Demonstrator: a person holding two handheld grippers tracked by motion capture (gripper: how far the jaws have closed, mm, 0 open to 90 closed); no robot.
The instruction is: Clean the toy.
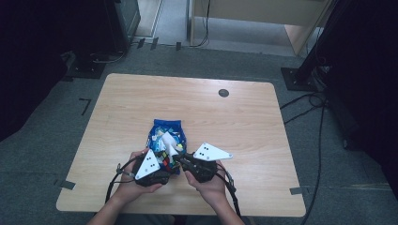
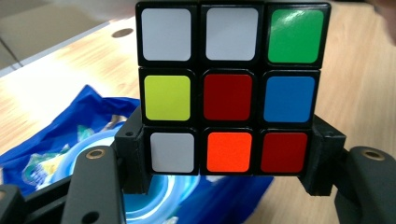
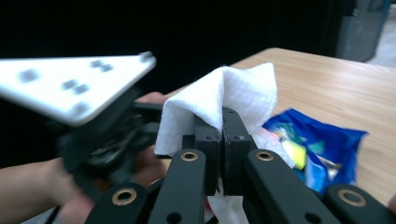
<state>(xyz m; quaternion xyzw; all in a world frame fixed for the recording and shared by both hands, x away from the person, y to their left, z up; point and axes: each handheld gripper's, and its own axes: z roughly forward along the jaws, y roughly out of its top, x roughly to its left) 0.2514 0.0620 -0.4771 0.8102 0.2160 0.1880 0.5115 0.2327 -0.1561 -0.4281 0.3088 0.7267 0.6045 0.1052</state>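
My left gripper (image 2: pixel 226 158) is shut on a Rubik's cube (image 2: pixel 231 88), clamping its bottom row; the face toward the camera shows white, green, yellow, red, blue and orange tiles. In the high view the cube (image 1: pixel 166 161) sits between the two hands, with the left gripper (image 1: pixel 162 169) at its left. My right gripper (image 3: pixel 222 140) is shut on a white cloth (image 3: pixel 233 93), which rises folded above the jaws. From above, the right gripper (image 1: pixel 180 157) holds the cloth (image 1: pixel 170 143) against the cube's top. A blue snack bag (image 1: pixel 165 132) lies flat just beyond them.
The wooden table (image 1: pixel 244 122) has a small dark round disc (image 1: pixel 224 93) near its far edge. The blue bag (image 2: pixel 60 140) lies under the left gripper and to the right in the right gripper view (image 3: pixel 322 140). Cables and stands ring the table on the grey floor.
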